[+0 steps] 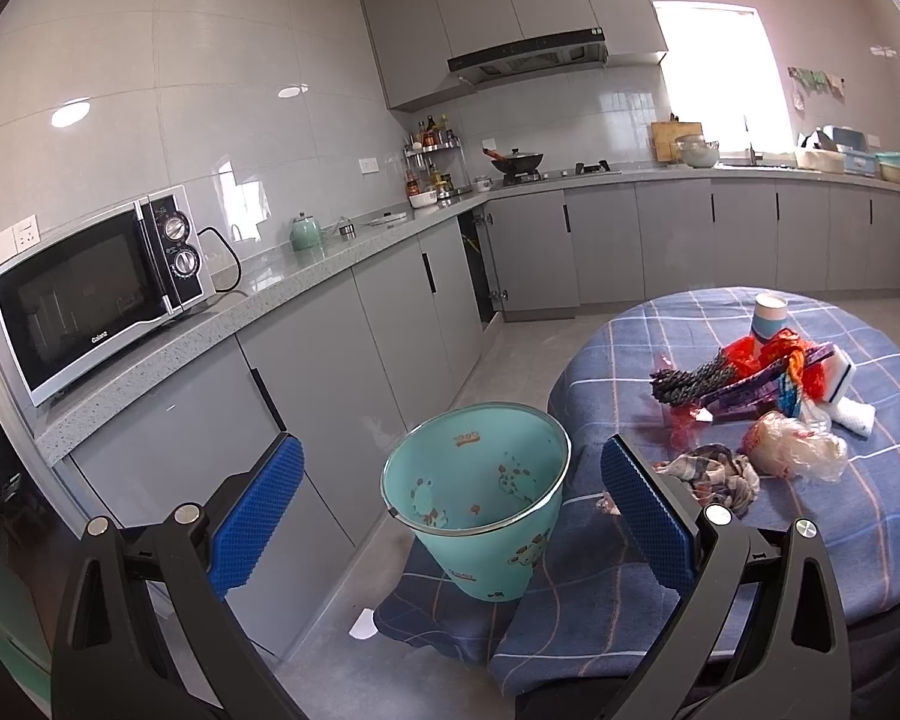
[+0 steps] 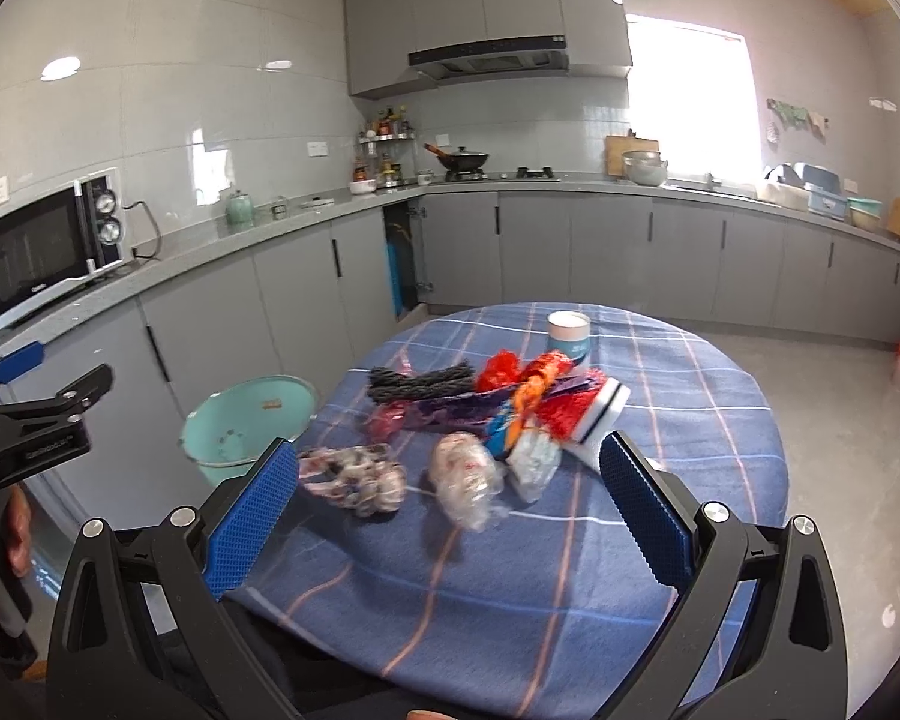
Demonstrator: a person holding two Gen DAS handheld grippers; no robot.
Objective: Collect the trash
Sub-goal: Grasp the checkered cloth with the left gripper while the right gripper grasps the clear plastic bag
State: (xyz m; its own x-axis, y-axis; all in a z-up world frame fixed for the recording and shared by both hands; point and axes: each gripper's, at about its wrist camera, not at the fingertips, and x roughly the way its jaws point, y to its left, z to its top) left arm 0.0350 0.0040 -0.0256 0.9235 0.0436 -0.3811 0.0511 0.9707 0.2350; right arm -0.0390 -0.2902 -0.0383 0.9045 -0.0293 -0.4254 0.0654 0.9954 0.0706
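A teal trash bin (image 1: 480, 498) stands on the floor at the table's left edge; it also shows in the right wrist view (image 2: 246, 420). Trash lies on the round table with the blue plaid cloth (image 2: 510, 588): a crumpled patterned wrapper (image 2: 354, 477), a clear plastic bag (image 2: 465, 477), a dark braided piece (image 2: 420, 384), red and orange wrappers (image 2: 540, 384), a white sponge (image 2: 600, 420) and a paper cup (image 2: 568, 333). My left gripper (image 1: 450, 516) is open and empty, framing the bin. My right gripper (image 2: 450, 516) is open and empty, just short of the trash.
A grey L-shaped kitchen counter (image 1: 306, 276) runs along the left and back walls, with a microwave (image 1: 96, 288), a kettle (image 1: 306, 232) and a wok on the stove (image 1: 516, 163). One cabinet door in the corner stands open (image 2: 402, 264). Grey floor lies right of the table (image 2: 840, 420).
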